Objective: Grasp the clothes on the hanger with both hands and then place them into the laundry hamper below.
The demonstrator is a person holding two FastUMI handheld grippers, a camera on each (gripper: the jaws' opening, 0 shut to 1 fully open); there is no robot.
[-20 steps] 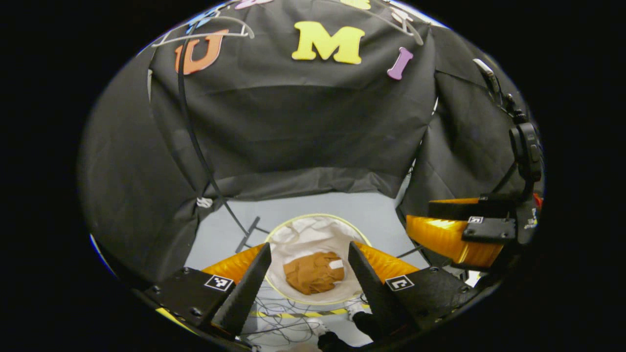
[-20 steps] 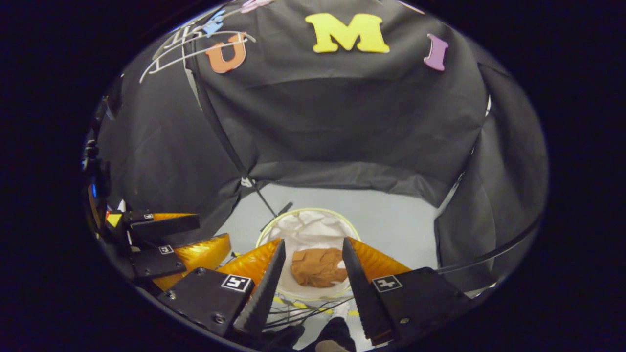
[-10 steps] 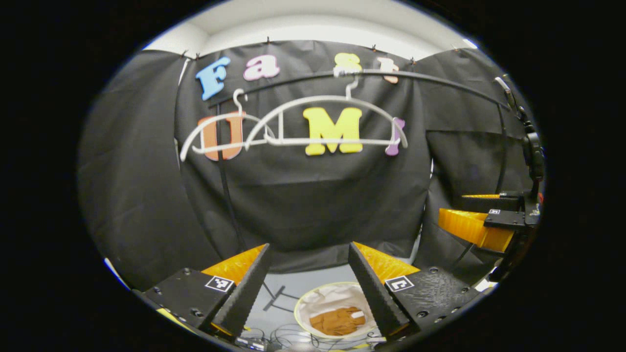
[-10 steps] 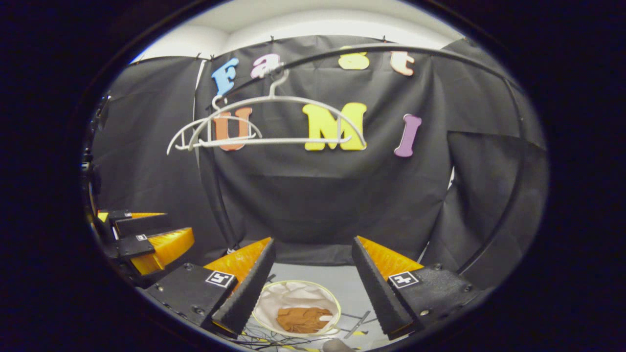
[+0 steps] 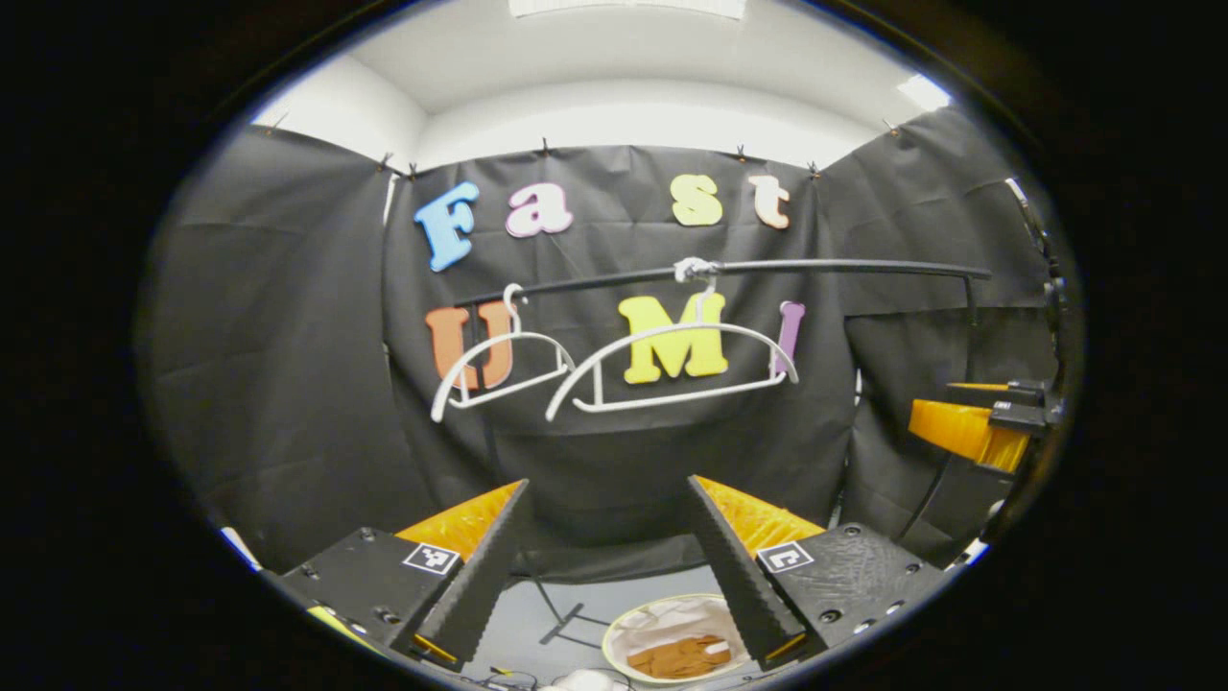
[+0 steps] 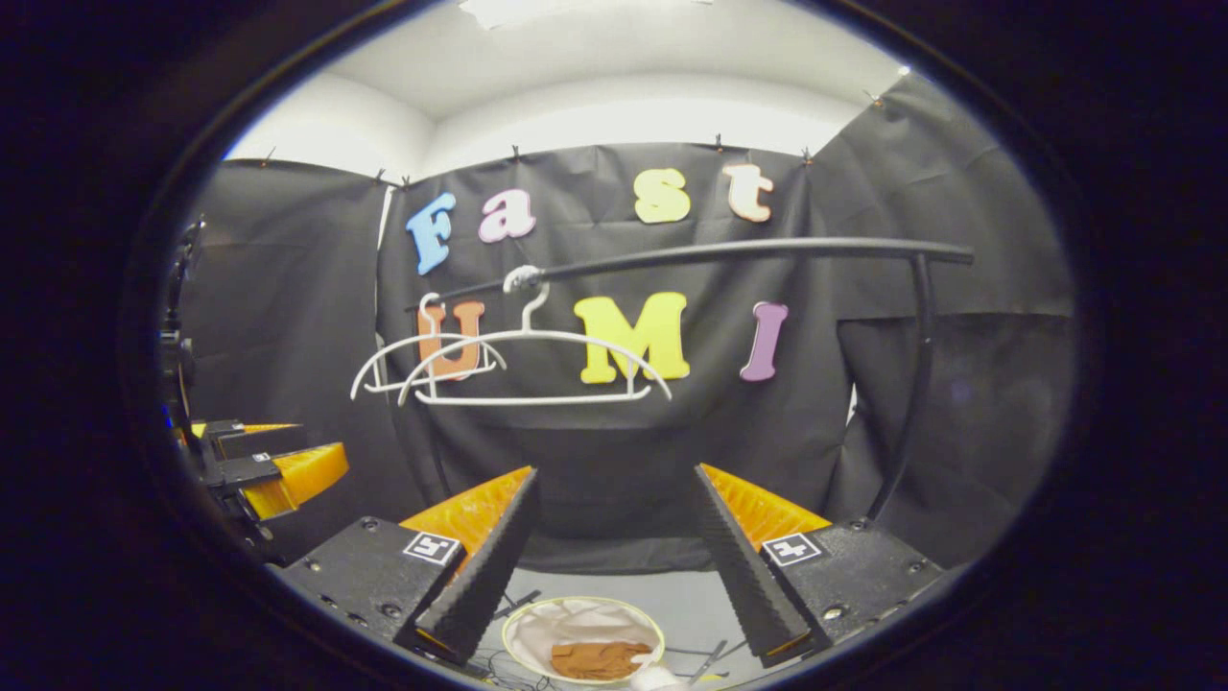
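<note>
Brown clothes (image 5: 683,656) lie in the white hamper (image 5: 624,633) below two bare hangers (image 5: 672,369), both claws (image 5: 606,566) (image 6: 614,561) spread apart

The left gripper (image 5: 606,561) has matt black fingers with ridged, saw-toothed inner faces, backed by glossy ribbed orange plastic; the right gripper (image 6: 614,557) looks the same. At twelve o'clock, smooth white plastic hangers (image 6: 532,369) hang from a smooth black rail (image 6: 748,251). At six o'clock, soft brown cloth (image 6: 600,659) lies crumpled in the hamper (image 6: 537,629), which is lined with white fabric.
</note>
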